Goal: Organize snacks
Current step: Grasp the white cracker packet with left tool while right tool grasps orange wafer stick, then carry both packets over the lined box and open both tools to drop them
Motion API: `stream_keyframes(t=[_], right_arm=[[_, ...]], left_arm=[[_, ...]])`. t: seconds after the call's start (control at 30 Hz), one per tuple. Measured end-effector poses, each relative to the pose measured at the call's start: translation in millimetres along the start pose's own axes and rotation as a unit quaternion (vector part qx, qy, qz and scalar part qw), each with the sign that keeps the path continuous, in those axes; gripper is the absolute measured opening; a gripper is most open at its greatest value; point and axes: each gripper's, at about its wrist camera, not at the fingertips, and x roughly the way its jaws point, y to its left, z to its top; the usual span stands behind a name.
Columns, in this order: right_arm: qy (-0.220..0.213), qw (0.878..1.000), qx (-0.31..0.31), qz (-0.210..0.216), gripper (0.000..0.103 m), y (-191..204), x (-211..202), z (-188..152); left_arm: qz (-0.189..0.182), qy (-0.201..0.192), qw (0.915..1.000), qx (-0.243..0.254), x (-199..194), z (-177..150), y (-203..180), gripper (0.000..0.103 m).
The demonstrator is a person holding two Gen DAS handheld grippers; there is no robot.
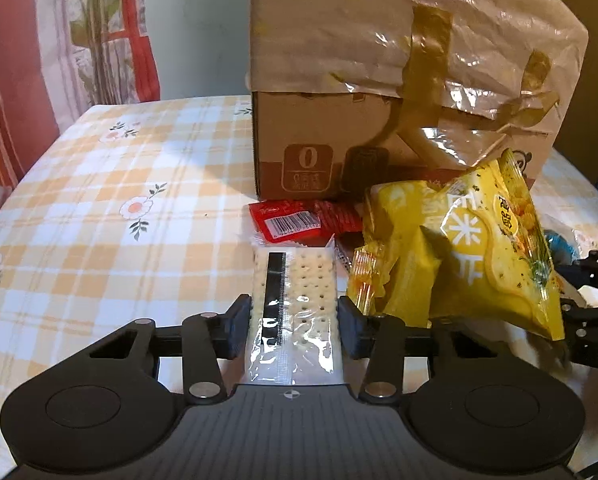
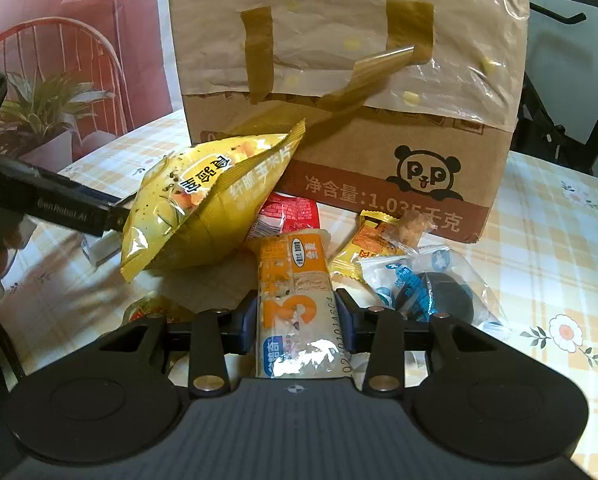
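1. My left hand-held gripper (image 1: 295, 314) has a clear cracker packet (image 1: 295, 304) between its pads; both pads touch the packet's sides, and it rests low over the counter (image 1: 99, 208).
2. My right hand-held gripper (image 2: 298, 320) is clamped on an orange-and-white biscuit packet (image 2: 295, 304), held lengthwise between the pads.
3. A yellow chip bag (image 2: 203, 208) leans tilted just beside both packets.
4. Red packets (image 1: 295, 220) lie behind the cracker packet, touching the cardboard box (image 1: 339, 148).
5. Blue-wrapped dark cookies (image 2: 431, 288) and a small yellow packet (image 2: 363, 248) lie right of the biscuit packet.
6. The box stands upright on the checked counter, topped with taped plastic.
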Motion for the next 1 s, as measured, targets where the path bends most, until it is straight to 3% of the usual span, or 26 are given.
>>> stream_keyframes(t=[0.37, 0.67, 1.0], right_arm=[[-0.001, 1.0, 0.007, 0.003, 0.042, -0.7, -1.0, -0.6], [0.0, 1.0, 0.027, 0.006, 0.04, -4.1, -5.4, 1.4], [-0.073, 0.997, 0.037, -0.011, 0.039, -10.0, -51.3, 26.7]], left_arm=[[0.004, -0.019, 0.9997, -0.013, -13.5, -7.9, -3.0, 0.048], [0.008, -0.064, 0.9968, -0.047, -41.1, 1.3, 7.9, 0.048], [0.004, -0.13, 0.9905, -0.044, -81.0, 30.1, 5.9, 0.048]])
